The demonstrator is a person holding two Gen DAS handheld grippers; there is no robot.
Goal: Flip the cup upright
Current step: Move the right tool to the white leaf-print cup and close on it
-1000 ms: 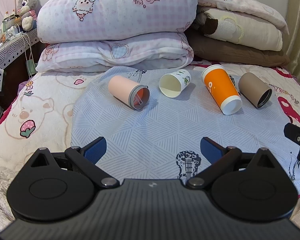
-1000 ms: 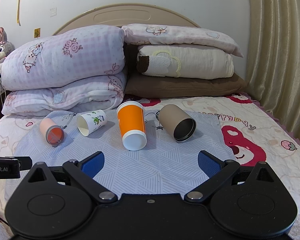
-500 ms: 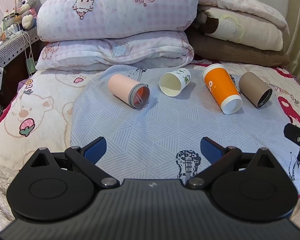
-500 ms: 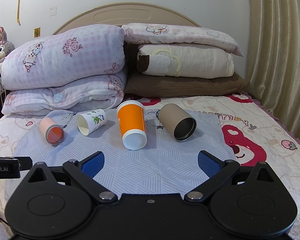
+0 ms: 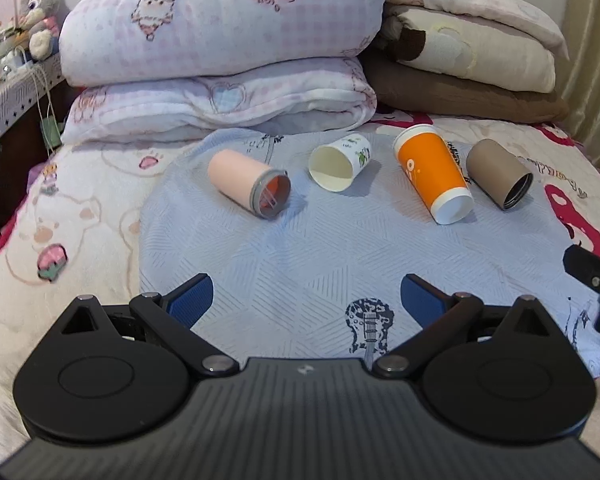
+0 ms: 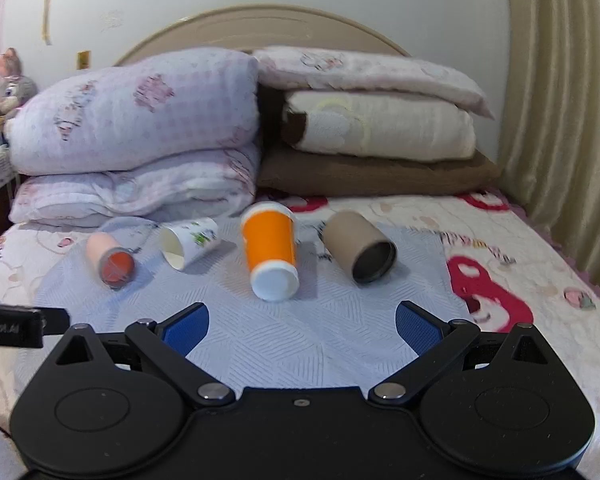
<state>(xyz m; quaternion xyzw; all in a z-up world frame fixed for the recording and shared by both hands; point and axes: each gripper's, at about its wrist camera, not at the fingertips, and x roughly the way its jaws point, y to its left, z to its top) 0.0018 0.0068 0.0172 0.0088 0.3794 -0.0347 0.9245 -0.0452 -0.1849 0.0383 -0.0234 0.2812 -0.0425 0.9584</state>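
Observation:
Several cups lie on their sides in a row on a pale blue cloth (image 5: 300,256) on the bed. From left: a pink cup (image 5: 242,184) with a grey rim, a small white printed cup (image 5: 340,162), an orange cup (image 5: 430,172), a brown cup (image 5: 496,172). They also show in the right wrist view: pink cup (image 6: 104,252), white cup (image 6: 190,240), orange cup (image 6: 270,248), brown cup (image 6: 354,242). My left gripper (image 5: 305,300) is open and empty, short of the cups. My right gripper (image 6: 302,326) is open and empty, in front of the orange cup.
Folded quilts (image 5: 220,40) and pillows (image 5: 460,60) are stacked behind the cups. A curtain (image 6: 560,120) hangs on the right. A bedside table with a plush toy (image 5: 36,24) stands far left. The other gripper shows at the right edge of the left wrist view (image 5: 592,272).
Both grippers have moved forward a little toward the cups; the right wrist view is now blurred by motion. The cups have not moved.

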